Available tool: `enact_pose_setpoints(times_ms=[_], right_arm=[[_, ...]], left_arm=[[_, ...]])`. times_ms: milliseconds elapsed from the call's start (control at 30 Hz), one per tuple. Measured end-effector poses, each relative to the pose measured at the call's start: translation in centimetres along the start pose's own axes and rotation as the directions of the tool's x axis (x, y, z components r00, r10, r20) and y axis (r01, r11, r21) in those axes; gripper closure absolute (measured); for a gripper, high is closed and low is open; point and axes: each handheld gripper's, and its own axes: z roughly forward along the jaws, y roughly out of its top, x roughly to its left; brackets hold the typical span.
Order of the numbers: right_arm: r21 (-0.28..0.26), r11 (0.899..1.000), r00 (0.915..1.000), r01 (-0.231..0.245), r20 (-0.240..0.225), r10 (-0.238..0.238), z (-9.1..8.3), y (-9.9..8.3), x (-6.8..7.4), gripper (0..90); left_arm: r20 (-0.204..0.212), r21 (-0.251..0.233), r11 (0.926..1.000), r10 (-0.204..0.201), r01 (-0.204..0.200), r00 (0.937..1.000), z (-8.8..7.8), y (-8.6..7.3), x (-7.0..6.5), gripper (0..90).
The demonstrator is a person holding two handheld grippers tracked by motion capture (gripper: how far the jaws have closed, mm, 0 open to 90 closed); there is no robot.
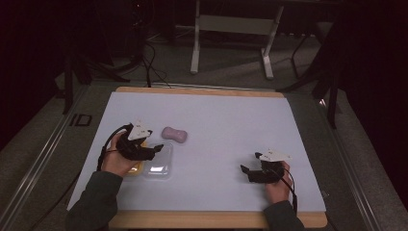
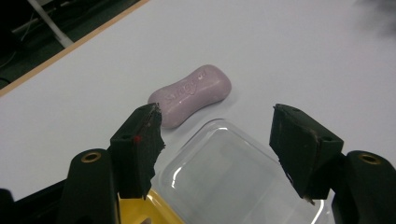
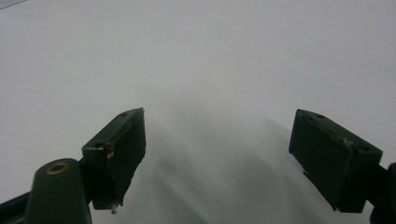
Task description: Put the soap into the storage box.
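only the pink soap point(image 1: 174, 134) and clear container point(image 1: 159, 161) interrupt the bare white tabletop point(image 1: 231, 120).

Left gripper point(image 1: 153, 153) jaws spread wide, hand point(image 1: 117, 159) low; right gripper point(image 1: 246, 171) also spread, apparently resting near table level.

Glossy clear plastic lid point(image 2: 224, 182); smooth matt pink soap point(image 2: 191, 94); matt white sheet point(image 1: 231, 120) over a wooden table edge point(image 1: 202, 219).

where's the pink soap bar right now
The pink kidney-shaped soap bar lies on the white table sheet, left of centre in the high view, just beyond the clear plastic lid and the open left gripper.
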Motion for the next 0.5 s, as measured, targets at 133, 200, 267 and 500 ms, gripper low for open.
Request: enact_pose_setpoints(times_ms=[133, 200, 267, 500], right_arm=[[0.002, 1.0, 1.0, -0.001, 0.0, 0.001, 0.0, 0.0, 0.0, 18.3], [0.002, 1.0, 1.0, -0.001, 0.001, 0.001, 0.0, 0.0, 0.0, 18.3], [0.002, 1.0, 1.0, 0.0, 0.001, 0.0, 0.0, 0.0, 0.0, 18.3], [0.008, 1.0, 1.0, 0.004, 0.003, -0.004, 0.1, 0.0, 0.1, 18.3]], left_arm=[[0.016, 0.014, 0.9998, 0.014, -0.014, 0.9998, 0.6, 0.5, 0.5, 32.0], [0.023, 0.02, 0.9997, 0.016, -0.017, 0.9996, 0.7, 0.6, 0.5, 31.3], [0.039, 0.033, 0.9989, 0.03, -0.032, 0.9988, 1.0, 0.8, 0.7, 30.5], [0.06, 0.049, 0.9979, 0.039, -0.042, 0.9975, 1.6, 1.2, 1.0, 28.9]])
